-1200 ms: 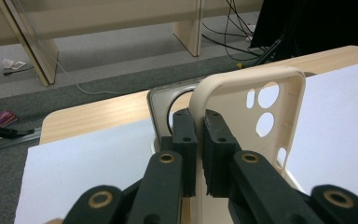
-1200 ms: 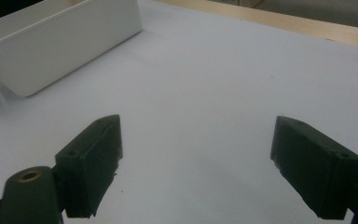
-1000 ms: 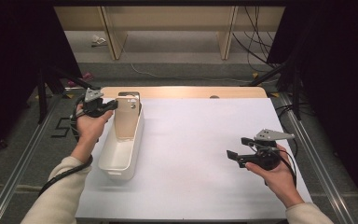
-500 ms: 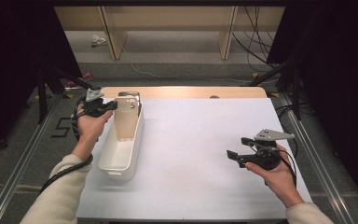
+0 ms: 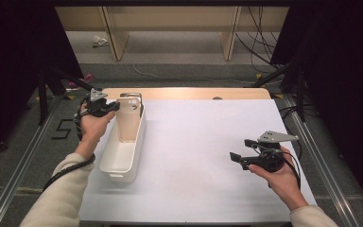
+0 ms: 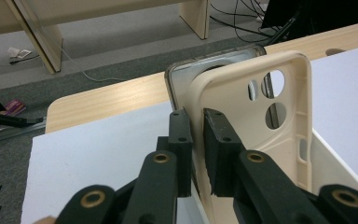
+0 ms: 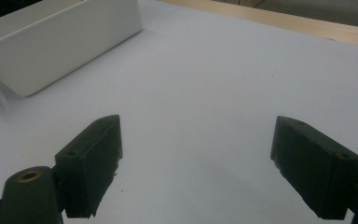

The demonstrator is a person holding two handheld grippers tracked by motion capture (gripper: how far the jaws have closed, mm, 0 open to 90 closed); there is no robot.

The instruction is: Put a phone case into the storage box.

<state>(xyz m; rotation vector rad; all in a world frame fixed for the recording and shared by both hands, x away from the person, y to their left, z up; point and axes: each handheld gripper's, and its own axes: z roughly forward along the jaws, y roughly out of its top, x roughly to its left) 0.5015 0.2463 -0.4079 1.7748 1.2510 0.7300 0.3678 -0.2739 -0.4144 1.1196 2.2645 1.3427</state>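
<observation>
The left gripper (image 6: 193,140) is gripping the side wall of a cream phone case (image 6: 256,121), with its fingers (image 6: 181,140) closed together on that thin edge. One finger is sitting on the outer face of the wall and the other on the inner face, so the case is standing upright between them with its camera cut-outs just beyond the fingertips. A phone (image 6: 214,65) with a metallic rim is standing directly behind the case, its top edge rising above the fingers. The jaws have just been easing slightly apart, yet the case wall is remaining between them, and the pads appear to be contacting it.

In the high view, the case (image 5: 130,118) is standing at the far end of a white tray (image 5: 123,158), directly ahead of the left gripper (image 5: 113,107). Judged from this pose, an edge grip is being used because it is keeping the open cavity of the case clear, probably for fitting or removing the phone.

The right gripper (image 5: 238,153) is hovering low over the bench (image 5: 194,142), well apart from the tray. Its fingers (image 7: 91,163) are standing wide apart with nothing between them, probably waiting in reserve.
</observation>
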